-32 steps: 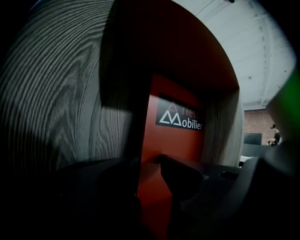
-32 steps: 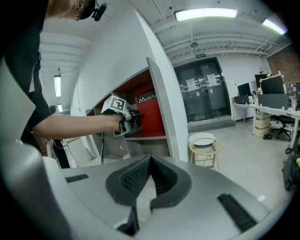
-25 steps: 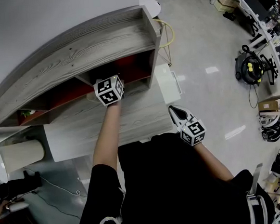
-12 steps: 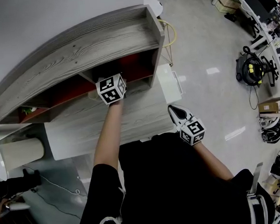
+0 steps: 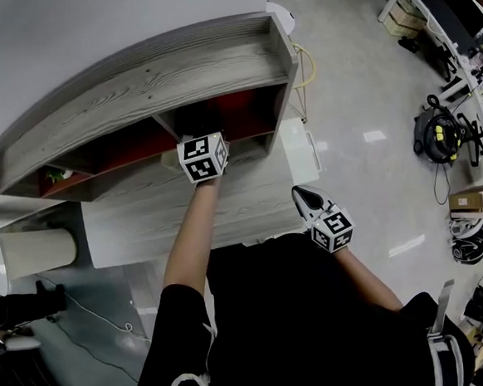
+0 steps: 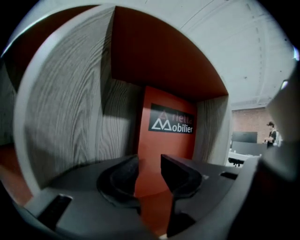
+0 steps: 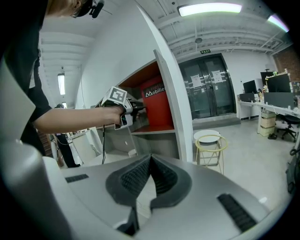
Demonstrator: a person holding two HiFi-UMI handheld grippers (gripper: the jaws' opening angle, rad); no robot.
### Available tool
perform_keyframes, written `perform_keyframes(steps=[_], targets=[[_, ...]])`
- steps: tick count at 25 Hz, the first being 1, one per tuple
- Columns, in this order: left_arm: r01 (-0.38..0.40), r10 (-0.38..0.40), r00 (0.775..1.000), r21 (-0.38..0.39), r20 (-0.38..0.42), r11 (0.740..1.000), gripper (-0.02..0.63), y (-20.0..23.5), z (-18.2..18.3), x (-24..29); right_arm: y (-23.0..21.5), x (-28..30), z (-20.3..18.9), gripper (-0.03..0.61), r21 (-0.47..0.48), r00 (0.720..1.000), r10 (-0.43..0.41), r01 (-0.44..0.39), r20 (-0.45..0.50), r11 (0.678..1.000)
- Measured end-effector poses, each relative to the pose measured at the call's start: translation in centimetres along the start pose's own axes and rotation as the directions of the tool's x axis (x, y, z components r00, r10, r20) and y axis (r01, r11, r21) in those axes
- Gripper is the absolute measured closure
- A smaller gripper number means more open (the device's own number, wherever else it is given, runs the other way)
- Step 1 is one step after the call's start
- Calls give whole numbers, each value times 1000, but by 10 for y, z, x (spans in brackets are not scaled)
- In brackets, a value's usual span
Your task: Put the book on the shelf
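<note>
The book (image 6: 168, 140) is orange-red with a dark label. It stands upright inside the right compartment of the grey wooden shelf (image 5: 133, 80), close to that compartment's right wall. My left gripper (image 6: 150, 161) is shut on the book's near edge, and the cover runs down between the two pads. In the head view my left gripper (image 5: 204, 158) reaches into the compartment mouth, so the shelf's top hides its jaws and the book. The right gripper view shows the book (image 7: 154, 108) from the side. My right gripper (image 7: 150, 157) is shut and empty, held low by the desk's front right corner (image 5: 301, 193).
The shelf stands on a pale wooden desk (image 5: 225, 202). A small green thing (image 5: 55, 173) lies in the far left compartment. A white stool (image 7: 209, 139) stands on the floor to the right of the shelf. A cream roll (image 5: 34, 250) lies to the left, and a vacuum (image 5: 433, 123) stands far right.
The head view has shifted a little, sliding the shelf rightward in the picture. My left gripper stays at the compartment mouth with the book. The right gripper has not moved.
</note>
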State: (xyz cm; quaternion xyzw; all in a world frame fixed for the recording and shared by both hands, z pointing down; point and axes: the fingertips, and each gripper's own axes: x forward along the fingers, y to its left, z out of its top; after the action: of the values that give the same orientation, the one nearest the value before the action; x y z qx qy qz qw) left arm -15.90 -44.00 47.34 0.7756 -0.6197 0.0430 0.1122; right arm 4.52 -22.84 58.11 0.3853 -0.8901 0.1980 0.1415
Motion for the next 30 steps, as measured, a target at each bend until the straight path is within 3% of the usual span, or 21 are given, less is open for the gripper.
perform_keyframes(steps=[5, 18, 22, 30], targets=[[19, -20, 1000, -43, -7, 999, 468, -8, -4, -15, 6, 4, 3, 578, -13, 1000, 26, -25, 5, 1000], [-23, 24, 999, -24, 26, 999, 468, -5, -1, -73, 36, 17, 10, 578, -69, 990, 141, -141, 0, 988], [-31, 34, 998, -52, 51, 998, 468, -8, 4, -99, 51, 18, 12, 578, -38, 980, 198, -198, 4, 980], [-77, 83, 991, -55, 105, 995, 468, -24, 18, -165, 86, 17, 21, 578, -61, 945, 327, -326, 8, 943]])
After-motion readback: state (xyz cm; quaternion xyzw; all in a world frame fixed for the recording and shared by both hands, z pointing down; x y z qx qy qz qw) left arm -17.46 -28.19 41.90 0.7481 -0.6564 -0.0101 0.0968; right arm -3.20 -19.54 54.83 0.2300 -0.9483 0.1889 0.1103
